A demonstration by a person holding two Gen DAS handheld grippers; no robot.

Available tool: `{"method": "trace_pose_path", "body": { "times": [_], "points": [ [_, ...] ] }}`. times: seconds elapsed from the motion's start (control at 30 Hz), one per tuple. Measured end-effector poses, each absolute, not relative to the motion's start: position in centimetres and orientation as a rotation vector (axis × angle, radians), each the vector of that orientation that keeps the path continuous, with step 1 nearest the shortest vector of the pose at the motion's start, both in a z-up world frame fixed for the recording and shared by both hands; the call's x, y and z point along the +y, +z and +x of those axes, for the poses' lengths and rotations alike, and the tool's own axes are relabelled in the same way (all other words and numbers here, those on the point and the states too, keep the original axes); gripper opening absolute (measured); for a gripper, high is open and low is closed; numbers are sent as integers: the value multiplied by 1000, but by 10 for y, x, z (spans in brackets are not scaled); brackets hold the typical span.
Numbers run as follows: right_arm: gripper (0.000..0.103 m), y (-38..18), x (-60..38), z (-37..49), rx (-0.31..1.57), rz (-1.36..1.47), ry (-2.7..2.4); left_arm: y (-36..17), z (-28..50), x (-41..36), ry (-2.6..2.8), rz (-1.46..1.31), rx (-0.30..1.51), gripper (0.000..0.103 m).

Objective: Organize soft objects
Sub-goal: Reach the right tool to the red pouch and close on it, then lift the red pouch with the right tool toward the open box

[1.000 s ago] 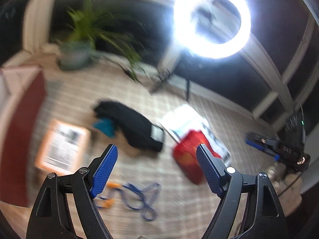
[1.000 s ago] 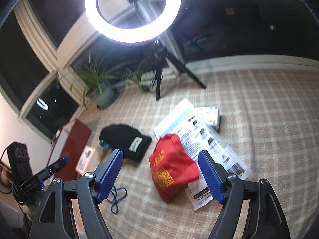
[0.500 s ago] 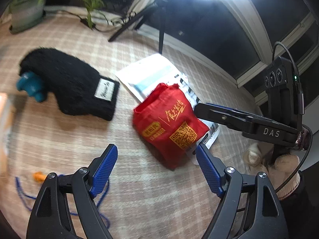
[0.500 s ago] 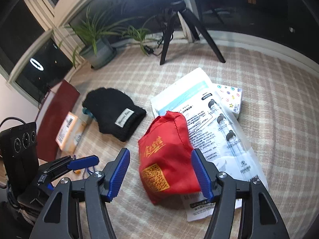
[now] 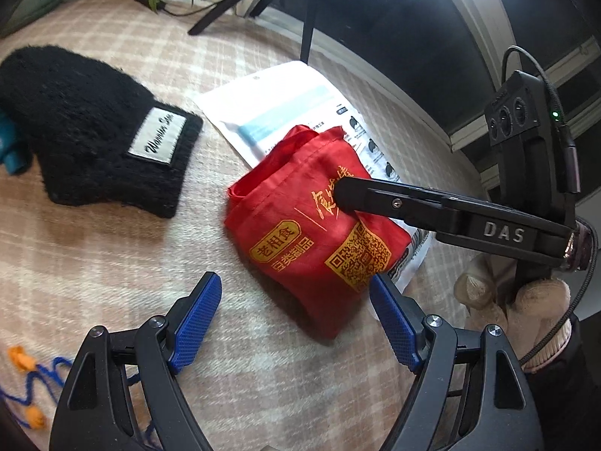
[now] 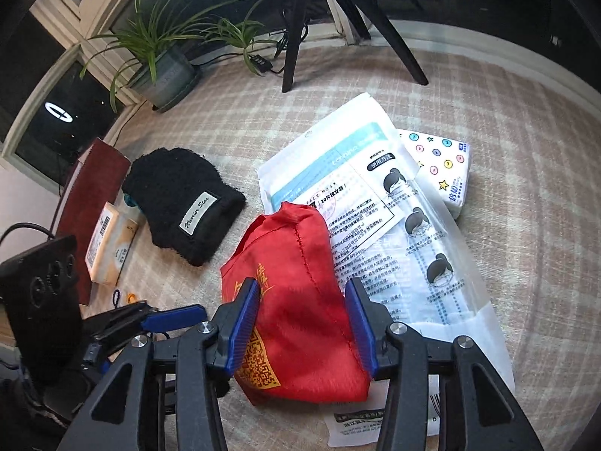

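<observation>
A red cloth bag (image 6: 296,270) with gold print lies on the checked blanket, partly over a white mask pack (image 6: 338,173). My right gripper (image 6: 300,293) points down over it and its jaws are closing, with the bag's bunched middle between the blue pads. In the left wrist view one of the right gripper's fingers (image 5: 375,199) rests across the top of the bag (image 5: 308,225). My left gripper (image 5: 296,319) stands open just short of the bag's near corner, holding nothing. A black fuzzy knit hat (image 5: 94,131) lies to the left.
A tissue pack (image 6: 439,165) sits beyond the mask pack. Left of the hat (image 6: 180,195) are an orange-white box (image 6: 109,244) and a dark red board (image 6: 94,188). A blue cord (image 5: 22,383) lies near left. A potted plant (image 6: 165,75) and tripod legs (image 6: 293,37) stand behind.
Both grippers have dropped and tilted down toward the red bag. The right jaws have narrowed around it. The ring light has left both views.
</observation>
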State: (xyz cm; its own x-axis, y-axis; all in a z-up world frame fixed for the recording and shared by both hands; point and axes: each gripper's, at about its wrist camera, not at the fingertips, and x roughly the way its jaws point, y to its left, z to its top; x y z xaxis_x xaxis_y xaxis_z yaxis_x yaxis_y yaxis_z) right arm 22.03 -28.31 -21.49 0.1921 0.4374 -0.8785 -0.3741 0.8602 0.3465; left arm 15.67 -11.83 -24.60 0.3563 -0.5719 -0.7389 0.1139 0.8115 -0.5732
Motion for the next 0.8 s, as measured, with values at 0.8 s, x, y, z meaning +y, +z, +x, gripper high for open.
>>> {"method": "trace_pose_path", "body": {
  "times": [0.8],
  "points": [
    [39, -219, -299, 215, 1317, 290, 574, -236, 163, -118, -443, -478, 1074, 60]
  ]
}}
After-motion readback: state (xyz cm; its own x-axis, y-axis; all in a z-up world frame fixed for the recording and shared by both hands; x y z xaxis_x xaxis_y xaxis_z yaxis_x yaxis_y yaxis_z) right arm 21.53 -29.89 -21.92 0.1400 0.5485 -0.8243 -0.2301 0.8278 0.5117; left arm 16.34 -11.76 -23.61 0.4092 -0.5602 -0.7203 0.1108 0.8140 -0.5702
